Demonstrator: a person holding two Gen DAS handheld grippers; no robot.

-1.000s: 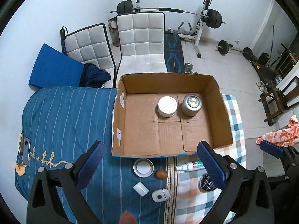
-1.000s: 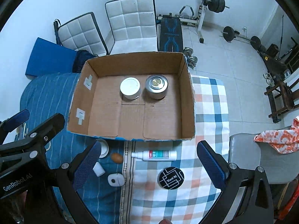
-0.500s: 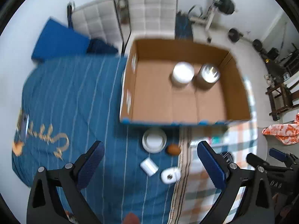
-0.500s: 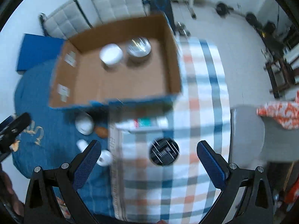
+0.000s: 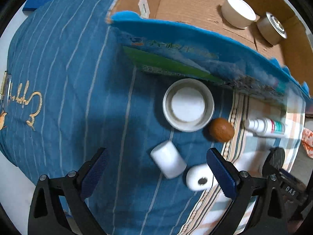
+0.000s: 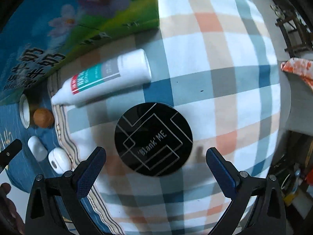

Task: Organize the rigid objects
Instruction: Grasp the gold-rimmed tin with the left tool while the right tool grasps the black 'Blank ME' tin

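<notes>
I hover both spread, empty grippers: left gripper (image 5: 156, 165) over the white cap (image 5: 168, 162), right gripper (image 6: 155, 163) over the black compact (image 6: 153, 139); next I lower and clamp.

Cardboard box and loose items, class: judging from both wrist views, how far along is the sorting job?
Done: a white jar and a metal tin sit inside the cardboard box.
In hand: nothing. The left gripper hangs open over the white cap; the right gripper hangs open around the black disc.
Left: lid, brown nut, white case, bottle.
</notes>
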